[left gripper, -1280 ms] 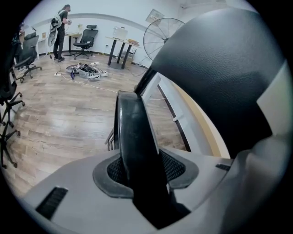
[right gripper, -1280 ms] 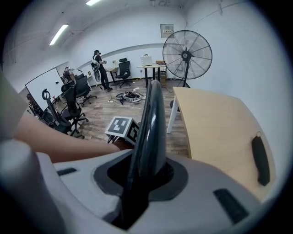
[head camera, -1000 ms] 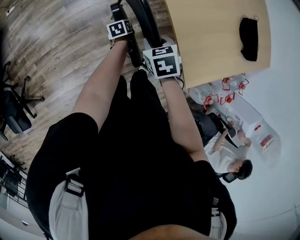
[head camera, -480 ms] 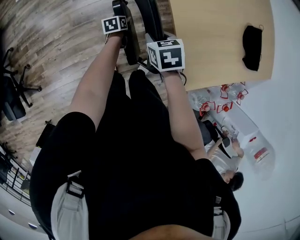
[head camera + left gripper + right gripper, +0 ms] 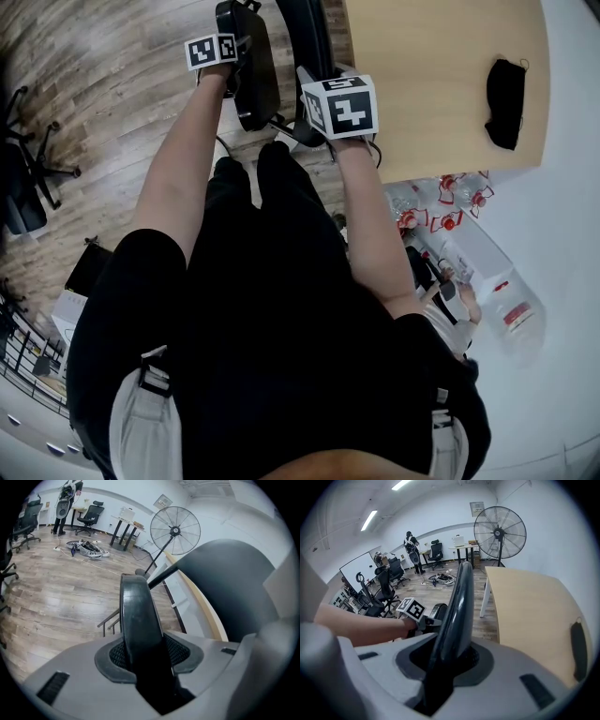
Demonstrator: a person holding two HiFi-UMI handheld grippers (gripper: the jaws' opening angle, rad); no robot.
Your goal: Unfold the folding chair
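Note:
The black folding chair stands in front of me by the table. In the head view its seat panel point(image 5: 251, 70) is at the top, with the back panel point(image 5: 307, 37) to its right. My left gripper point(image 5: 228, 64) is shut on the seat's edge. In the left gripper view that edge point(image 5: 138, 616) runs up between the pads of the left gripper point(image 5: 145, 656). My right gripper point(image 5: 323, 89) is shut on the back panel's edge point(image 5: 458, 606), which is clamped in the right gripper point(image 5: 447, 660). The left gripper's marker cube point(image 5: 412, 608) shows in the right gripper view.
A wooden table point(image 5: 431, 75) with a black pouch point(image 5: 504, 89) stands right of the chair. Water bottles point(image 5: 450, 202) lie on the floor below it. An office chair point(image 5: 23, 187) is at the left. A standing fan point(image 5: 175, 530) is ahead, and a person point(image 5: 411, 543) far off.
My left gripper has moved left and away with the seat panel, which now stands further from the back panel and shows more of its face. The right gripper has barely shifted.

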